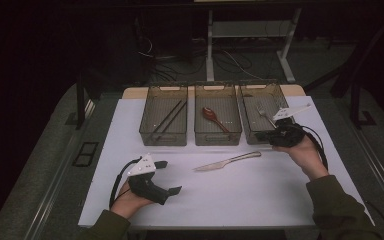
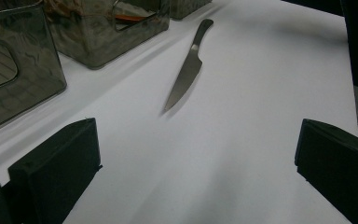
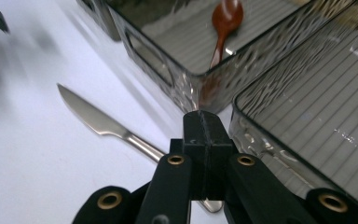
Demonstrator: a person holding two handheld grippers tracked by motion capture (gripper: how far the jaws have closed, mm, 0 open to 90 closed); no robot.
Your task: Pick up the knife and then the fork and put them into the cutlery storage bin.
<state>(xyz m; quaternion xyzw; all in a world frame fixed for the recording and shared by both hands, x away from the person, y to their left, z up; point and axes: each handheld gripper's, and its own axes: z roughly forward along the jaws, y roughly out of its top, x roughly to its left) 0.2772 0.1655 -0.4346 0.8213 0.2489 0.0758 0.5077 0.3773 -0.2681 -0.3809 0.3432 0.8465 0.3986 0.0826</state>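
A metal table knife point(image 1: 227, 161) lies flat on the white mat, its blade pointing left and its handle toward the right. In the left gripper view the knife point(image 2: 186, 74) lies ahead, well beyond the jaws. My left gripper point(image 1: 169, 177) rests near the mat's front left, open and holding nothing. My right gripper point(image 1: 260, 135) hovers by the front of the right bin, just past the handle end. In the right gripper view the right gripper point(image 3: 205, 126) has its jaws pressed together with nothing between them, and the knife point(image 3: 100, 122) runs beneath them.
Three smoky clear bins stand in a row at the back of the white mat point(image 1: 280, 195). The left bin point(image 1: 147, 131) holds dark chopsticks, the middle bin point(image 1: 218, 138) a red-brown spoon point(image 1: 214, 118), the right bin point(image 1: 246, 120) a fork point(image 1: 265, 115).
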